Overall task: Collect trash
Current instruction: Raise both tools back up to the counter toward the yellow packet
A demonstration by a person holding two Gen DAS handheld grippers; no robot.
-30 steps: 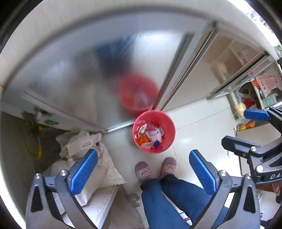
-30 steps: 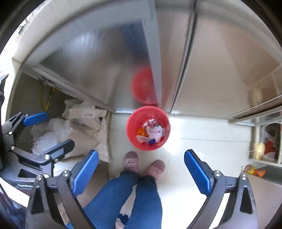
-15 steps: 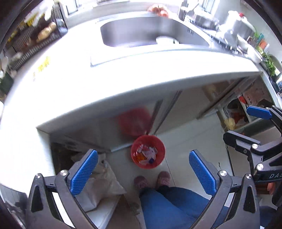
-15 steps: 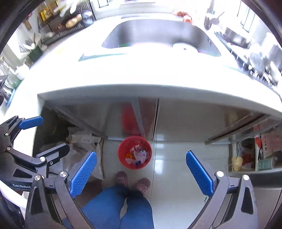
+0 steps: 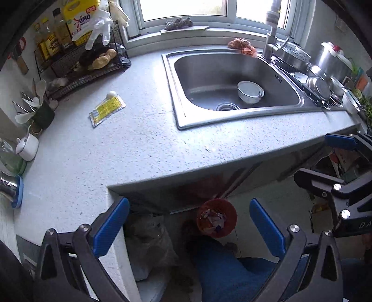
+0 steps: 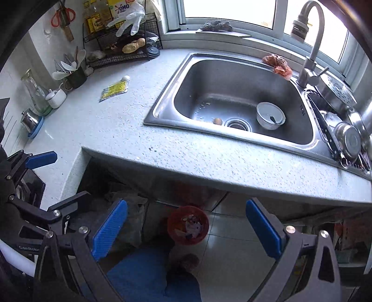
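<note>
while both tongs hang above the table edge with nothing between the blue pads, left tongs (image 5: pixel 189 228) spread wide, right tongs (image 6: pixel 187 228) spread wide too. below them on the floor, red bin (image 5: pixel 216 218), already part full of wrappers, just beside the person's feet.

outward on the table (image 5: pixel 139 148): yellow sachet (image 5: pixel 107 111), flat, well apart from the sink (image 5: pixel 232 79), near a small white egg-like thing (image 5: pixel 111 93). orange crumpled wrapper or bag (image 6: pixel 277 64) on the sink's back rim by the faucet. bowl with spoon (image 6: pixel 270 115) in the basin.

risks, as a guess: the flat sachet may slide under the pads rather than lift; a reach for the orange scrap could knock the faucet; a drop from this height might miss the bin.

readable: "omo" on the box on the wire rack (image 5: pixel 79 16); "cenrobo…" partly legible on the other tool's body, seen in the right view. sachet print too small.
</note>
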